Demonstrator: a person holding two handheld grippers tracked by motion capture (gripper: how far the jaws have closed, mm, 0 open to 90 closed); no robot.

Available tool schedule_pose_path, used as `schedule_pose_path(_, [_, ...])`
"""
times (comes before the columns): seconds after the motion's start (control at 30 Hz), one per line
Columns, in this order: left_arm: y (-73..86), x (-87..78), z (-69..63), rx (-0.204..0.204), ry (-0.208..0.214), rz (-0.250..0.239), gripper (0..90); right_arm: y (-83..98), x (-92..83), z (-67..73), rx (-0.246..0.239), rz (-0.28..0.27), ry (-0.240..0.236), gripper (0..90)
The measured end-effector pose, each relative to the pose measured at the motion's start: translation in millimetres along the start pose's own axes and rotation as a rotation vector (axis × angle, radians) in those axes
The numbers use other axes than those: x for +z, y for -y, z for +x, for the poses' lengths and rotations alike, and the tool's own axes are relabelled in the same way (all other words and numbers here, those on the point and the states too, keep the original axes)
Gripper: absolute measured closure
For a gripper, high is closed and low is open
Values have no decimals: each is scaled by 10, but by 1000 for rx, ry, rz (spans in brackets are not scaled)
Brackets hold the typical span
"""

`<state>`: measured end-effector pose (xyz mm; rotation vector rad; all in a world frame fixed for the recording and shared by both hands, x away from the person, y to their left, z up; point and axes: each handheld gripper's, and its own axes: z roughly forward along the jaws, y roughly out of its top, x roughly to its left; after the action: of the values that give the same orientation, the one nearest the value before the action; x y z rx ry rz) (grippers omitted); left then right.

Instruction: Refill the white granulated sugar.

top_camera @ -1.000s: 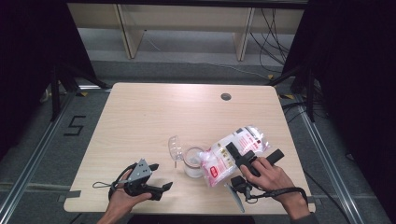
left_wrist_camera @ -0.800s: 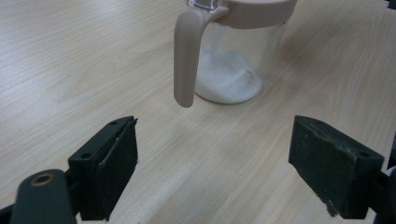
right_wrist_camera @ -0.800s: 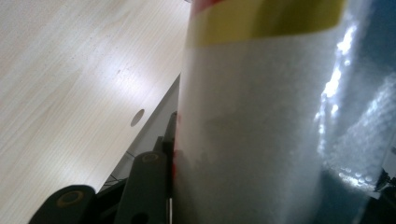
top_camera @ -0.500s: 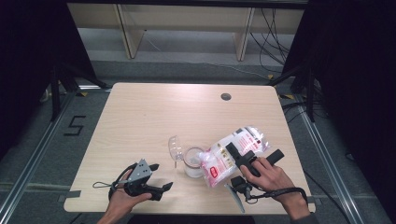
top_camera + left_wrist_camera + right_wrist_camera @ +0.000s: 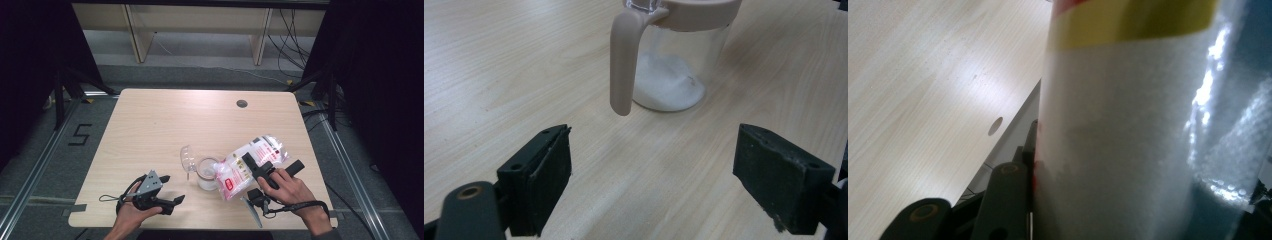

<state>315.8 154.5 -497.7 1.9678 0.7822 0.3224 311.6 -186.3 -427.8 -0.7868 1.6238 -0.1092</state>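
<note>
A clear jug point(image 5: 206, 172) with a pale pink rim and handle point(image 5: 622, 60) stands near the table's front middle, its lid point(image 5: 187, 157) flipped open to the left. White grains point(image 5: 669, 87) lie in its bottom. My right gripper point(image 5: 272, 164) is shut on a clear bag of white grains point(image 5: 250, 162) with a red and white label. The bag lies tilted, its lower end at the jug's rim. In the right gripper view the bag point(image 5: 1128, 140) sits pressed between the jaws. My left gripper point(image 5: 171, 188) rests open at the front left, pointing at the jug with nothing between its fingers point(image 5: 541, 180).
The light wooden table point(image 5: 150, 125) has a round cable hole point(image 5: 242, 103) near its far right edge. Black curtains flank both sides. A shelf frame point(image 5: 200, 20) and loose cables point(image 5: 295, 30) lie on the floor beyond the table.
</note>
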Motion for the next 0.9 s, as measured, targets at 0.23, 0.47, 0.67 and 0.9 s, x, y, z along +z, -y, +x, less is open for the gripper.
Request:
schedule_pose_path(0.23, [-6,-9,9,27,-8,-3,153,8,-1,0,5,1,0,647])
schedule_pose_path(0.47, [-8,-13,8,23,-12,-3,152,10,-4,-5,4,3,-1,649])
schedule_pose_path(0.67, [-9,-19,31,4,-25,-21,153,7,-15,-1,-3,-2,-7,652])
schedule_pose_path(0.9, [-6,-4,16,10,-17,-20,153,19,-10,-4,-3,0,-5,655])
